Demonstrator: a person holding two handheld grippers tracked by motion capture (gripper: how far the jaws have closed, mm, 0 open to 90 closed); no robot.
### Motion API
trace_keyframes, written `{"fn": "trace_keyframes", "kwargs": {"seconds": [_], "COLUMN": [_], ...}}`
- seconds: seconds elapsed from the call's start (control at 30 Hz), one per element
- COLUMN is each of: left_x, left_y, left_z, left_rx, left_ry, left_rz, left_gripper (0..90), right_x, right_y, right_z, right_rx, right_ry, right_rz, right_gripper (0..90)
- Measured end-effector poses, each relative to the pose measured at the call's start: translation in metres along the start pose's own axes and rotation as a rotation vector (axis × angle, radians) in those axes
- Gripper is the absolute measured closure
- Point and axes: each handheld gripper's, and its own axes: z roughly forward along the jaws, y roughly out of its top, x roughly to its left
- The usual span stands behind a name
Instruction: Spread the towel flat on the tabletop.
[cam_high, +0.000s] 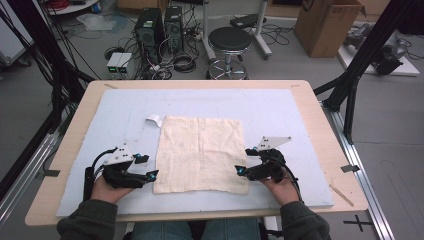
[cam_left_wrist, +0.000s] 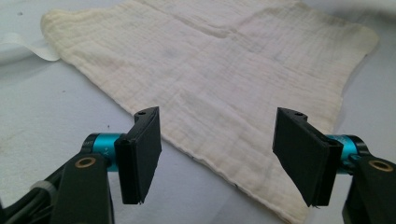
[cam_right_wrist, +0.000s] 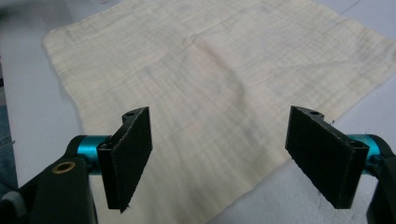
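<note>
I see a cream muslin cloth lying flat at the centre of the pale blue mat. My left gripper waits at 8 o'clock of the cloth, my right gripper at 4 o'clock, both with jaws spread wide and holding nothing. I judge this is the approach before a fold. Next, each gripper must pinch a near corner cleanly.
</note>
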Motion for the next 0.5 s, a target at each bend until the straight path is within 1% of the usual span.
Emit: {"fn": "trace_keyframes", "kwargs": {"seconds": [0.03,0.07,0.27,0.4,0.5], "left_x": [0.0002,0.0003,0.0003,0.0014,0.0017], "left_y": [0.0000,0.0001,-0.0001,0.0000,0.0003], "left_z": [-0.0002,-0.0001,-0.0001,-0.0003,-0.0001], "left_rx": [0.004,0.005,-0.001,0.007,0.004], "left_ry": [0.001,0.000,0.005,0.002,0.002], "left_rz": [0.005,0.007,-0.005,-0.003,-0.005], "left_gripper": [32.8,32.7,32.3,31.8,31.3], "right_x": [0.0006,0.0002,0.0011,0.0010,0.0026], "right_y": [0.0000,0.0001,0.0004,0.0003,0.0004], "right_z": [0.0000,0.0005,0.0011,0.0020,0.0019], "right_rx": [0.002,-0.002,0.003,0.008,0.013], "right_ry": [-0.002,-0.004,-0.001,0.004,0.006], "right_rz": [0.003,-0.007,-0.013,-0.012,-0.004], "right_gripper": [22.4,22.4,22.3,22.4,22.4]}}
